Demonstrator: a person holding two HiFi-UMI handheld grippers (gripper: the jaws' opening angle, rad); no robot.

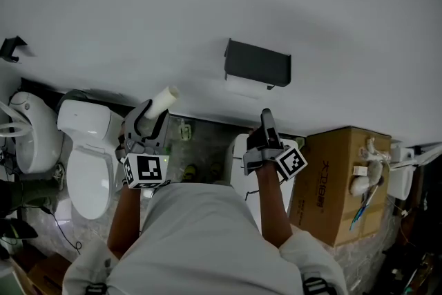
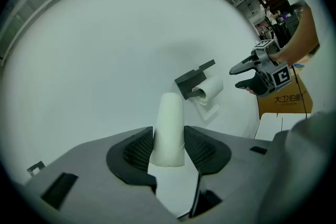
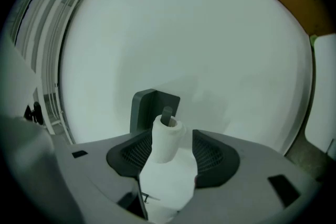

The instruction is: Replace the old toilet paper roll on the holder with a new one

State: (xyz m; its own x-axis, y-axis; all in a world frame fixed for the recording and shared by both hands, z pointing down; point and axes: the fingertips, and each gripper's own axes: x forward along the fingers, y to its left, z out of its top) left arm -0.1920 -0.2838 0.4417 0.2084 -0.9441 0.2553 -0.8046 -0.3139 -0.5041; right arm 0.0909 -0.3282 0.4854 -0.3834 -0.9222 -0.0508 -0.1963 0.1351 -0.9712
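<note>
Removal step: your left tongs (image 1: 150, 114) clasped the new roll (image 1: 166, 96); your right tongs (image 1: 266, 119), parted and empty, probably needed to close on the old roll (image 2: 211, 88) next.

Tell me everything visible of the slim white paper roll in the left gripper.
The slim white paper roll is a matte, smooth cylinder with no loose sheet showing. The left gripper clamps its near end between dark textured pads; the far end juts out toward the white wall, apart from the dark grey holder. Nothing else touches it.
</note>
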